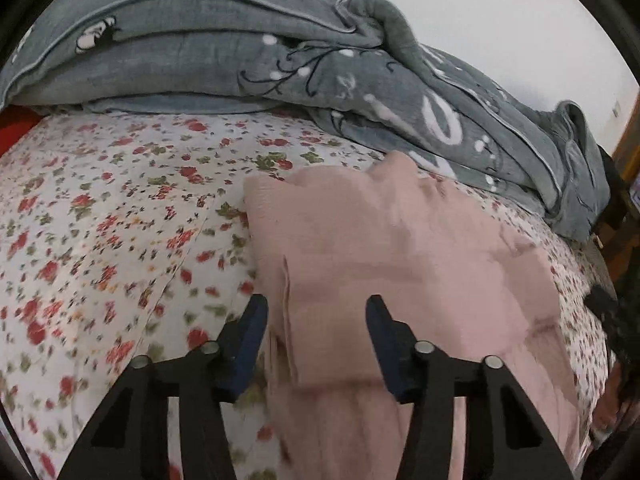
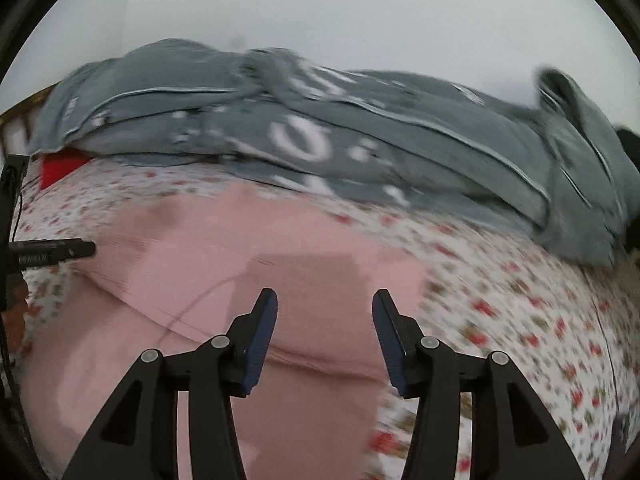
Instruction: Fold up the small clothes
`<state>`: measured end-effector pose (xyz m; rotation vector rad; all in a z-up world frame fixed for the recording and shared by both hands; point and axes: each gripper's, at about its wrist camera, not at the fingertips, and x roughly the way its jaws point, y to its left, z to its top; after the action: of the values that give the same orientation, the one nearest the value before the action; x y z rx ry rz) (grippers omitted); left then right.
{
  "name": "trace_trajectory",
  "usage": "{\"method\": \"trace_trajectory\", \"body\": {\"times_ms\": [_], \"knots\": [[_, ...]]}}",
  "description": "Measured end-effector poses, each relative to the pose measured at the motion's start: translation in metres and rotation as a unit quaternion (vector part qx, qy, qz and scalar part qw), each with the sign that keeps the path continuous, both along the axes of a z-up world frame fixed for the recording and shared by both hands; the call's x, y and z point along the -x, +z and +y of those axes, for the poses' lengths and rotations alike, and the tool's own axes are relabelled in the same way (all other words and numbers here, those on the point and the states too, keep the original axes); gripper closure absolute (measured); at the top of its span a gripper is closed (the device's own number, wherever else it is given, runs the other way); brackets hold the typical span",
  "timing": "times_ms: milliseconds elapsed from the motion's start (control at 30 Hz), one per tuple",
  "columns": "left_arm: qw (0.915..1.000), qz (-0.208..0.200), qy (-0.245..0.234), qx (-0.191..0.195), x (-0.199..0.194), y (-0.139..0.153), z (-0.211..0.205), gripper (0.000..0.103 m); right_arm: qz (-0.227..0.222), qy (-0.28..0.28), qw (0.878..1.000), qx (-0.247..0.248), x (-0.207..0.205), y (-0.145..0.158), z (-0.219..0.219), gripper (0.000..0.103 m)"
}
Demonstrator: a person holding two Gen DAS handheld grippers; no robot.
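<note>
The floral bedsheet [image 1: 100, 220] carries a grey blanket [image 1: 200, 52] at the far side and the pink garment [image 1: 400, 248] near me, partly folded. My left gripper [image 1: 316, 312] and right gripper [image 2: 324, 308] hang open, empty. I judge I'm between folds; next I must grip an edge.

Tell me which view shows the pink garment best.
Left wrist: the pink garment is sharper there, its folded layers and left edge clear on the floral sheet. The right wrist view shows it motion-blurred, with its near part cut off.
</note>
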<state>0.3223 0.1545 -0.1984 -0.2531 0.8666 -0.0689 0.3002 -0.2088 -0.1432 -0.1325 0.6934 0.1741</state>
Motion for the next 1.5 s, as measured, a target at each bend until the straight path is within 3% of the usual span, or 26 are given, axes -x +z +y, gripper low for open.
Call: {"method": "trace_trajectory", "body": {"times_ms": [100, 233, 333, 467, 567, 667, 867, 1067, 1500], "knots": [[1.0, -0.001, 0.002, -0.008, -0.012, -0.004, -0.001, 0.067, -0.006, -0.017, 1.0, -0.008, 0.004, -0.01, -0.022, 0.054], [0.9991, -0.012, 0.002, -0.04, -0.014, -0.004, -0.007, 0.092, -0.014, -0.021, 0.999, -0.027, 0.006, -0.021, -0.033, 0.054], [0.999, -0.018, -0.002, -0.04, -0.013, 0.0, -0.006, 0.097, -0.015, -0.022, 0.999, -0.041, 0.002, -0.026, -0.037, 0.054], [0.9984, -0.034, 0.004, -0.044, -0.016, 0.009, -0.006, 0.098, -0.008, -0.024, 0.998, -0.053, -0.003, -0.029, -0.039, 0.054], [0.9981, -0.057, 0.01, -0.02, -0.023, 0.027, 0.0, 0.098, -0.016, -0.022, 0.998, -0.06, -0.002, -0.023, -0.041, 0.054], [0.9971, -0.066, 0.016, -0.036, -0.031, 0.033, -0.003, 0.098, -0.025, -0.02, 0.998, -0.055, -0.006, -0.017, -0.038, 0.054], [0.9982, -0.011, 0.032, -0.05, -0.047, -0.006, -0.003, 0.097, 0.012, -0.013, 0.999, -0.034, -0.023, -0.032, -0.026, 0.054], [0.9982, -0.006, 0.04, -0.044, -0.046, -0.013, 0.001, 0.091, 0.061, -0.021, 0.998, 0.0, -0.035, -0.057, -0.017, 0.054], [0.9971, 0.003, 0.039, -0.065, -0.028, -0.002, -0.004, 0.084, 0.04, -0.052, 0.997, 0.045, -0.013, -0.04, -0.011, 0.051]]}}
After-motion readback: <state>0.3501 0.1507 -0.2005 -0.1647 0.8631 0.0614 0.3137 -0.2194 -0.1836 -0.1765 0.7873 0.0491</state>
